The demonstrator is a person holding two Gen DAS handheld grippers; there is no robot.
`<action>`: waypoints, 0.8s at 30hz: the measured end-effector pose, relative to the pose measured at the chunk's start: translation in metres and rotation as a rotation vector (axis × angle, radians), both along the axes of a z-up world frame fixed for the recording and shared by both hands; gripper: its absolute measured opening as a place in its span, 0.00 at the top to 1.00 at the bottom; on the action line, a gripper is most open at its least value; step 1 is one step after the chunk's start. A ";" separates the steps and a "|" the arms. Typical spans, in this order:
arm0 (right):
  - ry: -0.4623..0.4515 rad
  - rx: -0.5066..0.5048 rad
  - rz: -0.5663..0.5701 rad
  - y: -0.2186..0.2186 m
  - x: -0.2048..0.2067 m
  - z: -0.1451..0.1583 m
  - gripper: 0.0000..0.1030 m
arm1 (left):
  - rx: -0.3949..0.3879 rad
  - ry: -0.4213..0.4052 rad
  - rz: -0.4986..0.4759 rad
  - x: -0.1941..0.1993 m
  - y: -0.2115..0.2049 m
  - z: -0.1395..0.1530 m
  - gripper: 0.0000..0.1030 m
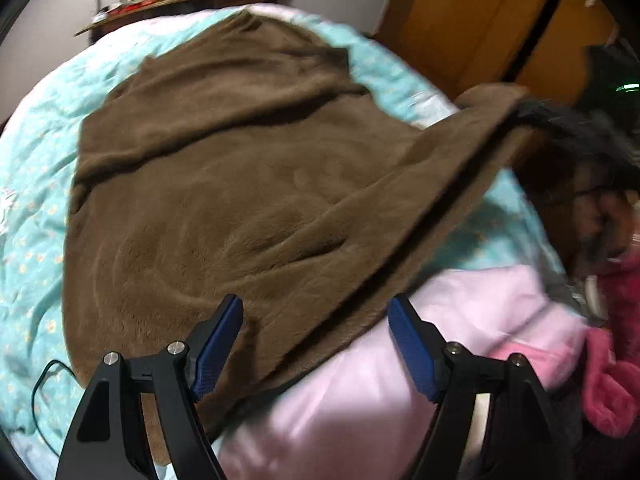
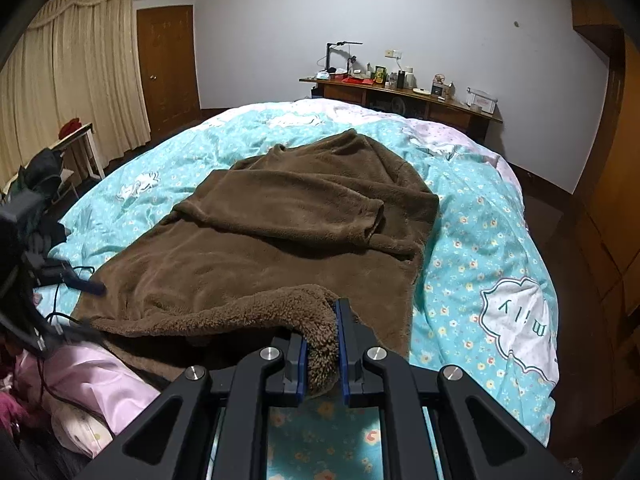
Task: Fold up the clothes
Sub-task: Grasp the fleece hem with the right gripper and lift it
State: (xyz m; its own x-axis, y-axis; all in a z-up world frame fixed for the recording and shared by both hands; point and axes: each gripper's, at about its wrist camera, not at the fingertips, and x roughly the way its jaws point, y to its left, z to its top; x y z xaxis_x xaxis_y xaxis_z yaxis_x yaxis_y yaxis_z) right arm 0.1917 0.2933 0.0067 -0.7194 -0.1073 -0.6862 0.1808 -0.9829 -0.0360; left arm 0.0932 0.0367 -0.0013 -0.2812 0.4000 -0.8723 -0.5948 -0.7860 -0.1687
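Right gripper clenches the brown fleece garment's hem at 6 o'clock, lifting it to fold. Left gripper hangs released above it.

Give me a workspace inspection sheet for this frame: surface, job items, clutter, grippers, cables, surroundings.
Surface: bed with turquoise floral quilt, wrinkled.
Job's things: brown fleece garment spread on the quilt, one sleeve folded across the body; near hem corner lifted.
Clutter: pink pillow at the near bed edge; dark pink fluffy fabric beside it.
Grippers: right gripper shut on the garment's hem; left gripper open, holding nothing, over the garment's near edge.
Cables: black cable lying on the quilt beside the garment.
Surroundings: cluttered wooden desk against the far wall, beige curtains, wooden door, wooden wardrobe.
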 end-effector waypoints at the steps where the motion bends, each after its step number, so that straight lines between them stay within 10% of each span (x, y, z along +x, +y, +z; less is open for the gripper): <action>1: 0.003 -0.005 -0.005 0.003 0.001 0.001 0.88 | -0.037 0.011 0.042 -0.004 -0.003 -0.005 0.24; 13: -0.009 -0.047 -0.075 0.033 0.003 -0.011 0.88 | -0.136 -0.051 0.474 -0.017 -0.150 -0.022 0.24; 24: -0.071 -0.014 -0.050 0.034 0.006 -0.029 0.88 | -0.060 0.081 0.336 0.007 -0.167 0.022 0.24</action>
